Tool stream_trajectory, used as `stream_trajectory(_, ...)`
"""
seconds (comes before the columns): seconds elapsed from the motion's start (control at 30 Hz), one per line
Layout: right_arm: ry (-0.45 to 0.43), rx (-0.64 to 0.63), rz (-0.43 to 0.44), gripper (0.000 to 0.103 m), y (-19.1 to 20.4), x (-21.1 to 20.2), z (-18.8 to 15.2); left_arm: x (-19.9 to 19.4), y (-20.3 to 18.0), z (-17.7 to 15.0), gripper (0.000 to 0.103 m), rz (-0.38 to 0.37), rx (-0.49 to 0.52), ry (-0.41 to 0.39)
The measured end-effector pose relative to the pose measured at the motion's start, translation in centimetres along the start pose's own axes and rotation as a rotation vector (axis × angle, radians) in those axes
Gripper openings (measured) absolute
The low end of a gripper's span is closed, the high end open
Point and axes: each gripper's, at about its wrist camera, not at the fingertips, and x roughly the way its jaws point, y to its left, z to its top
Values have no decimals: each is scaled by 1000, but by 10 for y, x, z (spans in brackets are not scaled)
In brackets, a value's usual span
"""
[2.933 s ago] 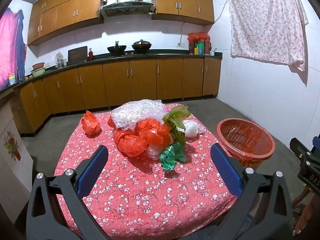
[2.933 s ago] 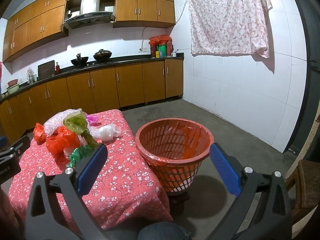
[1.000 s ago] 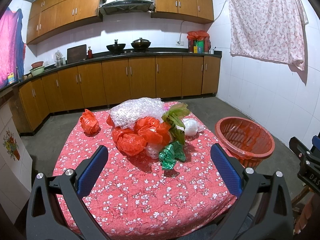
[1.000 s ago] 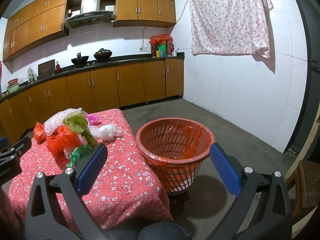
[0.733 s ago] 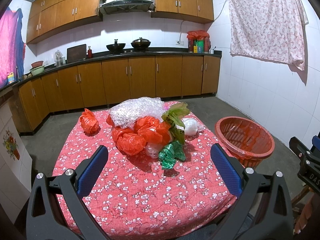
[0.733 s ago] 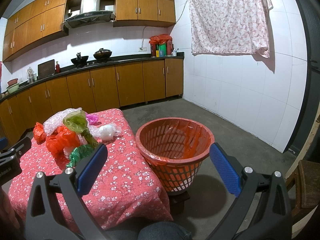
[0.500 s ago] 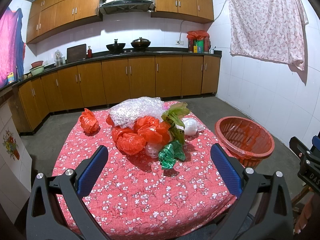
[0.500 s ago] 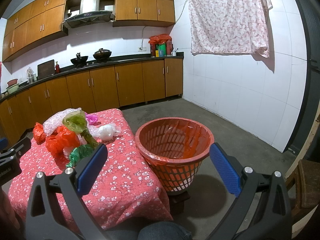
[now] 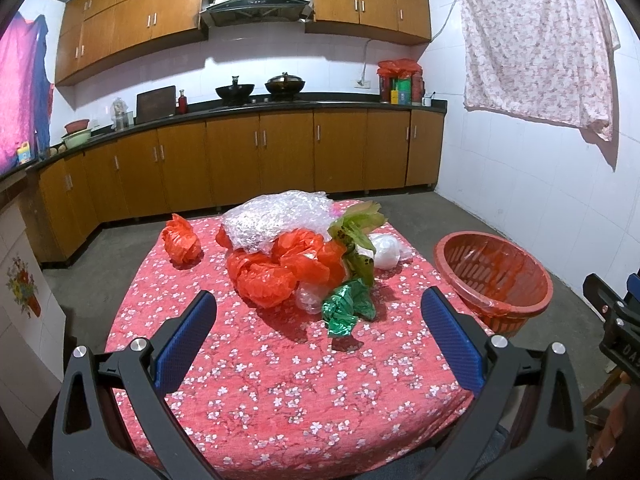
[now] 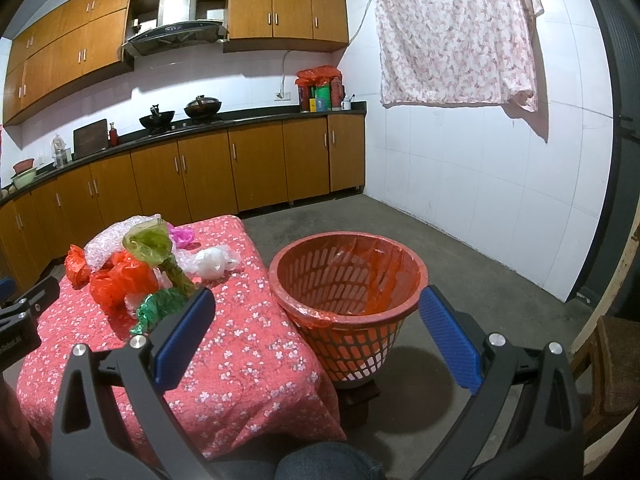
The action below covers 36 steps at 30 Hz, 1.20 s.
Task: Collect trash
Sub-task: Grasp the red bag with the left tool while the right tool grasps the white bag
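A pile of crumpled plastic bags lies on a table with a red flowered cloth [image 9: 280,380]: orange-red bags [image 9: 280,268], a clear bubble-wrap bag [image 9: 276,220], a green bag [image 9: 346,306], a white bag [image 9: 384,254], and a lone orange bag [image 9: 182,240] to the left. A red lined basket [image 9: 494,276] stands right of the table, also in the right wrist view [image 10: 348,280]. My left gripper [image 9: 318,340] is open and empty, held above the table's near part, short of the pile. My right gripper [image 10: 316,336] is open and empty, before the basket.
Brown kitchen cabinets [image 9: 260,160] and a dark counter with woks run along the back wall. A flowered cloth [image 10: 452,36] hangs on the white wall at right. A wooden stool [image 10: 612,368] stands at far right. Bare concrete floor [image 10: 460,264] lies beyond the basket.
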Motion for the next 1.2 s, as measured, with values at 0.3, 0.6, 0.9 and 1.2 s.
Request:
stream_trajectory(0.3, 40, 9, 44, 99, 3, 20, -5, 18, 32, -14, 101, 77, -71, 54)
stream_trajectory(0.6, 69, -6, 95, 99, 26, 63, 10, 42, 71, -14, 101, 170, -127, 69)
stream_trajectory(0.9, 108, -67, 99, 71, 71, 148, 35, 79, 85, 2, 101, 189, -146, 63)
stream_trajectory(1.2, 197, -68, 173, 58, 118, 238, 50, 116, 98, 18, 101, 183, -144, 63)
